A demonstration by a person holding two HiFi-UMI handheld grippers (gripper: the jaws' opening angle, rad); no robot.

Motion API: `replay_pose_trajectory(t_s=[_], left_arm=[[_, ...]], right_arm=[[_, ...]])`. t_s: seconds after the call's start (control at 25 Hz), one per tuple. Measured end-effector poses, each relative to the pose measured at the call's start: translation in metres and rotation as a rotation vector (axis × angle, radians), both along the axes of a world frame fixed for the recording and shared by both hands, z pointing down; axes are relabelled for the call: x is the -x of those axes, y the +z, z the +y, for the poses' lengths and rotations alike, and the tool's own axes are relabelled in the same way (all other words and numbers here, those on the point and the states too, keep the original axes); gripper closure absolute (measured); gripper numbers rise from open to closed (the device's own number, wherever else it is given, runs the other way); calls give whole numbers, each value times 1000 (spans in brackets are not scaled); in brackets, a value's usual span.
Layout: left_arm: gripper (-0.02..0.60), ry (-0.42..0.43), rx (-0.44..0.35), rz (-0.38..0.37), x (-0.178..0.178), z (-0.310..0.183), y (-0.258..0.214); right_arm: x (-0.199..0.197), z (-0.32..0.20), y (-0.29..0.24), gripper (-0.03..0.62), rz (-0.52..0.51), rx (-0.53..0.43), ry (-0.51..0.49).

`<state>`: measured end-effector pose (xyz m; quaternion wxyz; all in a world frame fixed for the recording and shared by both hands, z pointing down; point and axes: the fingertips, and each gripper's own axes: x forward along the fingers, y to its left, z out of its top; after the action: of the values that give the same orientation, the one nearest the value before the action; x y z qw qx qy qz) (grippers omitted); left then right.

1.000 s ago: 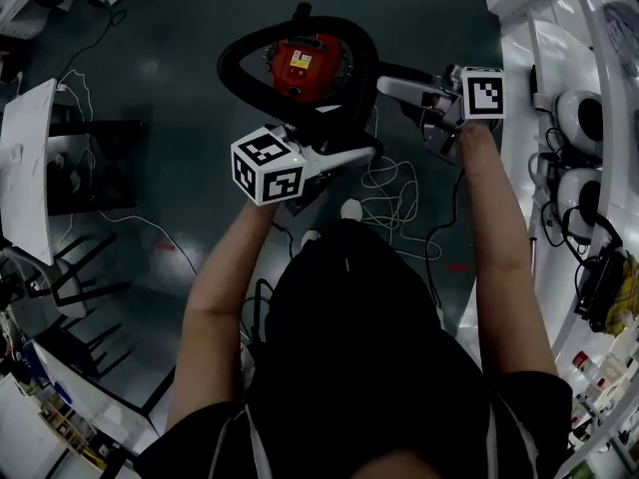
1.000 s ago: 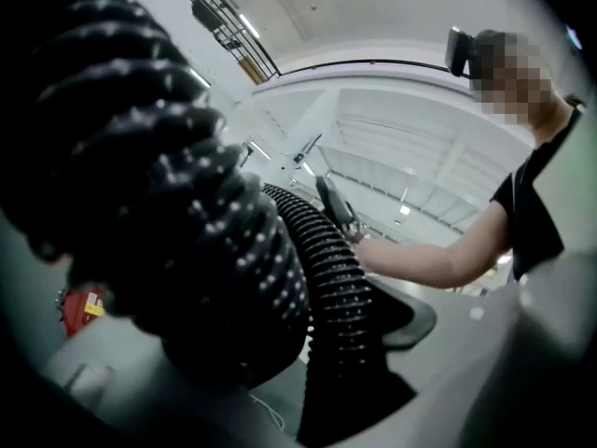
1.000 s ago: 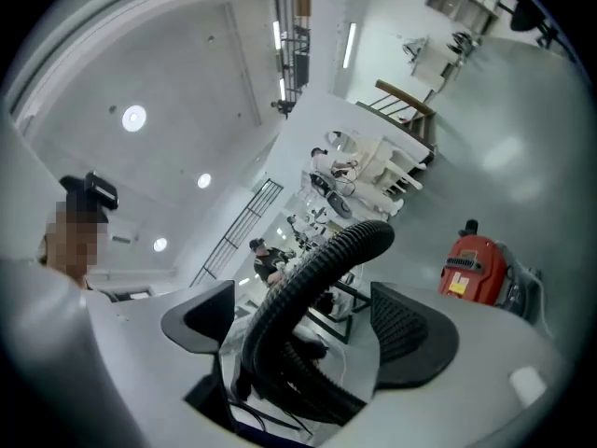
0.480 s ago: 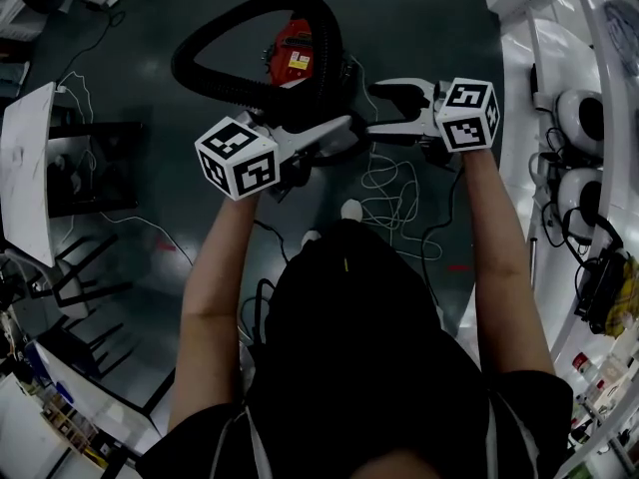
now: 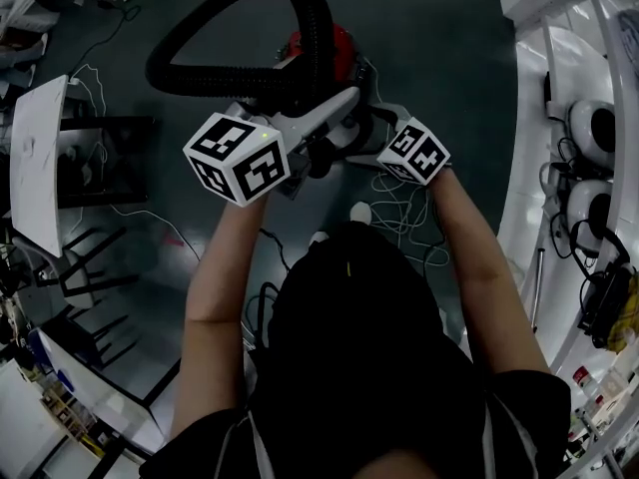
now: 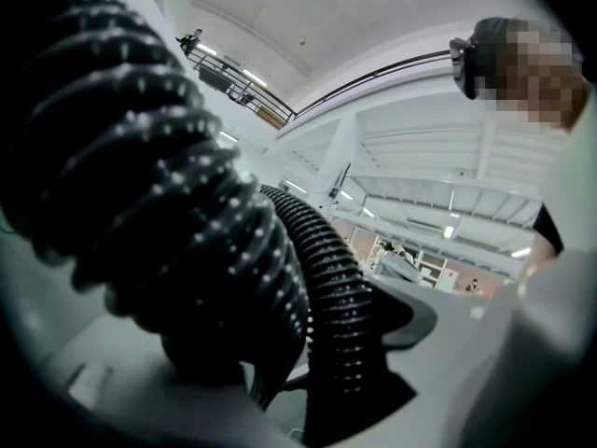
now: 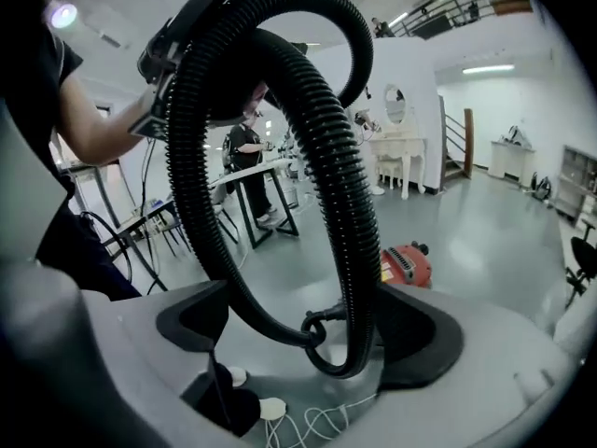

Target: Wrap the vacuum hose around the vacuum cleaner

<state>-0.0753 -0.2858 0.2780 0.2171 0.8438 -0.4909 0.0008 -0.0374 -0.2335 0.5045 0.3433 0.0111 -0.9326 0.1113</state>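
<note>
**One hose, one red vacuum, two grippers**

There is one vacuum hose (image 5: 316, 23): black, ribbed along its length and flexible. It is raised off the floor in a wide rounded loop on the far side of the person. One vacuum cleaner (image 5: 344, 48) is in view, a small rounded red canister. It sits on the glossy dark floor (image 5: 439, 38) beyond the grippers, with the hose partly in front of it.

Each of the two grippers has pale smooth jaws with dark pads and carries one white cube with black square markers. That makes two cubes, left (image 5: 238, 158) and right (image 5: 414, 153).

The left gripper (image 6: 308, 343) is clamped on the hose. A thick coil bulges at its left jaw and a second stretch runs down against the right pad.

The right gripper (image 7: 308, 329) grips nothing. Its jaws have just been opening and stand wide apart. A U-shaped bend of the hose hangs between them, close to the right pad, with the left pad free.

One thin white cable (image 5: 399, 208) lies in loose tangled loops on the floor near the person.
</note>
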Motion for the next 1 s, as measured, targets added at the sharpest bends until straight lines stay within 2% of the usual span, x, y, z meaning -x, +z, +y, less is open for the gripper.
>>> replay_pose_trajectory(t_s=[0.12, 0.28, 0.4, 0.52, 0.56, 0.6, 0.68, 0.76, 1.0], left_arm=[[196, -15, -21, -40, -5, 1, -9], [196, -28, -43, -44, -14, 2, -27], [195, -23, -68, -30, -23, 4, -46], [195, -26, -89, -14, -28, 6, -61], [195, -32, -91, -14, -28, 7, -62], [193, -43, -92, -13, -26, 7, -61], [193, -82, -95, -3, -15, 5, -55], [193, -131, -97, 18, -2, 3, -47], [183, -230, -154, 15, 13, -8, -25]], right_arm=[[4, -13, 0, 108, -21, -7, 53], [2, -25, 12, 123, 11, 14, 80], [1, -33, 22, 211, 34, 12, 120], [2, -41, 30, 271, 59, -25, 161], [1, -46, 32, 320, 75, -63, 178], [-1, -50, 33, 410, 97, -107, 190], [-5, -55, 38, 421, 137, -167, 177], [-10, -56, 42, 422, 164, -181, 157], [-29, -64, 54, 424, 251, -123, 214]])
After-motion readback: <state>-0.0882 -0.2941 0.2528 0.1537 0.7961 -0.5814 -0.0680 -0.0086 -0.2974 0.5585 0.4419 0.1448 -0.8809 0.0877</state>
